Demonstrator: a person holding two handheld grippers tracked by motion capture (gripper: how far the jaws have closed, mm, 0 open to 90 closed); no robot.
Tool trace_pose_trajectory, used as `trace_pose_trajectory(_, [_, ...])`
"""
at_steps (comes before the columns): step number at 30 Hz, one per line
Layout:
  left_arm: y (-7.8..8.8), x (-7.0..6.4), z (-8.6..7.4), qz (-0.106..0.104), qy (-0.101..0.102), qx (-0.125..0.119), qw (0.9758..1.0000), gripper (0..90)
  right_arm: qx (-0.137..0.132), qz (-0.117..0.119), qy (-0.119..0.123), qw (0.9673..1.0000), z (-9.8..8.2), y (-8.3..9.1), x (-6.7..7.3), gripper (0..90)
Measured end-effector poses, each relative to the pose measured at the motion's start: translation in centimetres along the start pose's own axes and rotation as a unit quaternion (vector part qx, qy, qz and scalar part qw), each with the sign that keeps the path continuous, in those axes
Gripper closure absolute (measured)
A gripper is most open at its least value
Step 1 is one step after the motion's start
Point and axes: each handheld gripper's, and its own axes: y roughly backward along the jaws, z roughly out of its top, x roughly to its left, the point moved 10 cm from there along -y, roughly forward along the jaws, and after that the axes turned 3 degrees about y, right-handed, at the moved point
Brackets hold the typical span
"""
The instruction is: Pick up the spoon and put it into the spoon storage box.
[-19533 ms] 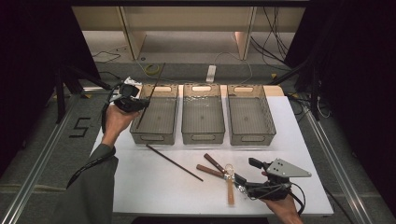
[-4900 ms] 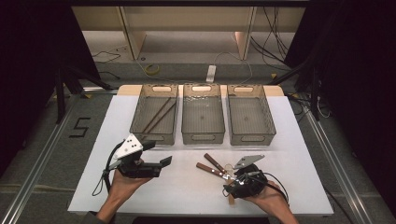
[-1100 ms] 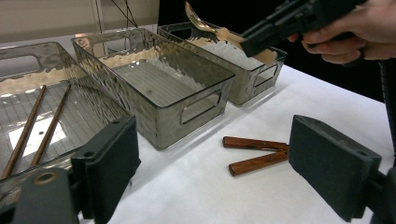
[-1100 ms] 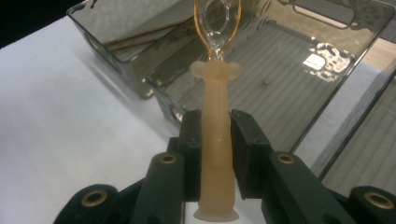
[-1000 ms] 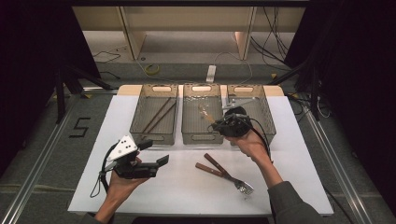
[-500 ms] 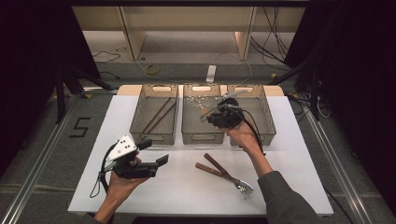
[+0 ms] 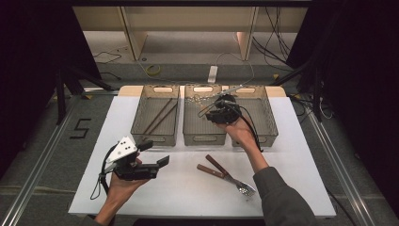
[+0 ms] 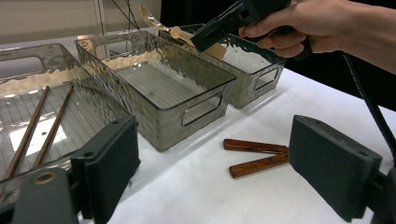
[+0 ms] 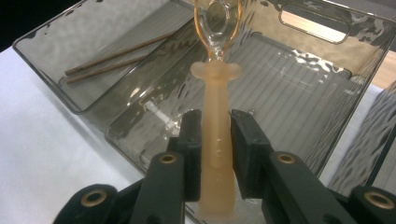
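My right gripper [image 7: 209, 110] is shut on the pale orange handle of a translucent spoon [image 9: 215, 93], holding it over the middle bin [image 7: 203, 137]. The spoon's bowl [image 8: 156, 21] points away past the gripper's tips. In the right gripper view [image 9: 215, 135] both pads press the handle's sides. My left gripper [image 7: 154, 153] rests in a hand at the front left of the table, jaws wide apart with nothing between them [image 8: 215, 172]. Two brown chopsticks [image 7: 160, 115] lie in the left bin [image 7: 141, 129].
A fork [image 7: 230, 178] and a second wooden-handled utensil [image 7: 217, 165] lie crossed on the white table in front of the middle bin. The right bin [image 7: 269, 120] stands beside the right hand. Beyond the bins are shelving legs and cables on the floor.
The right gripper has carried the spoon leftward and slightly away, from the edge of the right bin to above the middle bin. The left gripper has stayed still.
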Motion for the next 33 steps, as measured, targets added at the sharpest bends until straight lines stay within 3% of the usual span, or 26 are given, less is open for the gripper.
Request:
trace_pose_trajectory(23, [0.0,-0.1,-0.1,0.0,-0.002,0.003,1.0,15.7,0.027,0.005,-0.027,0.9992,-0.8,-2.4,-0.7,74.5])
trace_pose_trajectory(24, [0.0,0.0,-0.1,0.0,-0.002,0.003,1.0,15.7,0.032,0.011,-0.03,0.999,-0.9,-2.5,-0.6,73.4])
trace_pose_trajectory(25, [0.0,0.0,-0.1,0.0,-0.003,0.003,1.0,15.8,0.04,0.026,-0.035,0.9983,-1.0,-2.8,-0.4,67.0])
trace_pose_trajectory(29, [0.0,-0.1,-0.1,-0.001,-0.002,0.002,1.0,15.8,0.032,0.039,-0.043,0.9978,-0.8,-2.7,-0.1,50.1])
trace_pose_trajectory(33, [0.0,-0.1,0.0,-0.001,-0.001,0.002,1.0,15.8,0.025,0.05,-0.033,0.9979,-0.6,-1.8,0.2,46.0])
